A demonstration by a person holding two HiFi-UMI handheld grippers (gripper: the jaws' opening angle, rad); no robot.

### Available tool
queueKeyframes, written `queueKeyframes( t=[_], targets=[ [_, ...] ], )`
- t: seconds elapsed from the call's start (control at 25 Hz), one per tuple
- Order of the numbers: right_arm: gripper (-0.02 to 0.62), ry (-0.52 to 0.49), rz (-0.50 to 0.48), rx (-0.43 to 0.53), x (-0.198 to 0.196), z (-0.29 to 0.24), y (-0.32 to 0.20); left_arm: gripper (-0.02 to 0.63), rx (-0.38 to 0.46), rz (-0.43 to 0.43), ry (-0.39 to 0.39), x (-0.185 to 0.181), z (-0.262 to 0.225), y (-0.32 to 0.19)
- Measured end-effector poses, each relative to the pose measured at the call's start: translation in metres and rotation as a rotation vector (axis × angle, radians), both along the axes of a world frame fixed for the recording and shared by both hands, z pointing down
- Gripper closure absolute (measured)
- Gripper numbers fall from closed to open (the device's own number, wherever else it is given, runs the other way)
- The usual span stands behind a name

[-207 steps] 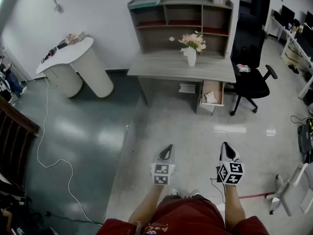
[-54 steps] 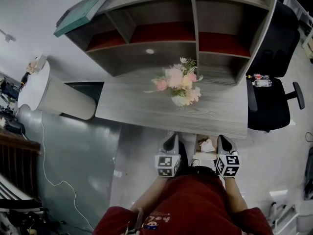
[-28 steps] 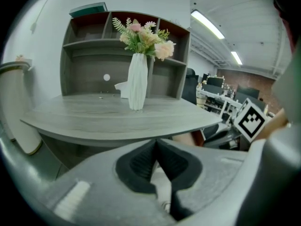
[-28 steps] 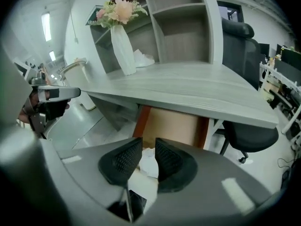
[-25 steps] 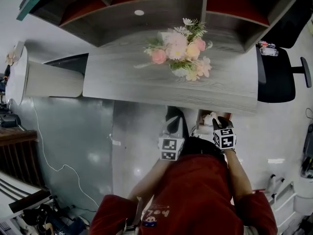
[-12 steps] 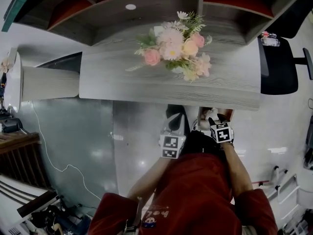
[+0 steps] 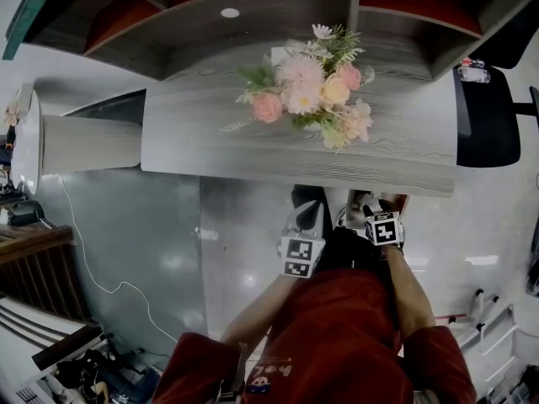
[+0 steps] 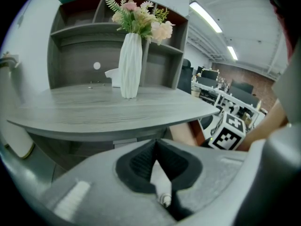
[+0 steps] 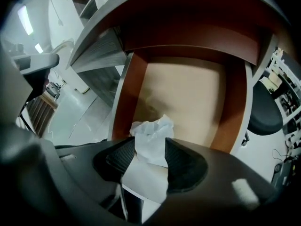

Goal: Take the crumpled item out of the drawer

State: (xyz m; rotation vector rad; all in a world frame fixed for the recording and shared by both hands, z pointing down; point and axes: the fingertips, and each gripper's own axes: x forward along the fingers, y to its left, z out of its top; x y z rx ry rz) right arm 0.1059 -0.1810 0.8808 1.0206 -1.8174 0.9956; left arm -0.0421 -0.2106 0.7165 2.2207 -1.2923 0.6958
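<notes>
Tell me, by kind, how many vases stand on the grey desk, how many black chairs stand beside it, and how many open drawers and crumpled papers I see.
Vase: 1
Black chair: 1
Open drawer: 1
Crumpled paper: 1
Total: 4

No legible text, number or brand in your views. Marker cubes (image 7: 301,257) carry black-and-white square patterns only. Print on your red shirt (image 7: 337,335) is too small to read.
</notes>
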Motion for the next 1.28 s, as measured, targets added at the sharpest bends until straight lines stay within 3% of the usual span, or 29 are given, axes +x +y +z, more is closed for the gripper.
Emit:
queueKeyframes(
  t=[0.44,0.6,0.96,1.28],
  targets=[
    [0.416,0.051,-0.014,-0.046,0.002,0.013,-0.002,0.607,-0.003,-0.001,-0.011,-0.003,0.0,-0.002],
    [0.459,0.068,-0.041,-0.014,0.002,0.018,-0.005,0.607,-0.001,0.004,-0.014,-0.001,-0.003,0.0],
    [0.551,0.065,-0.028,-0.037,0.008,0.012,0.004,0.607,0.004,0.015,-0.019,0.0,-0.002,0.003],
    [0.583,0.087,-0.03,-0.004,0.015,-0.005,0.005,0.607,0.018,0.019,-0.019,0.001,-0.006,0.007]
  ],
)
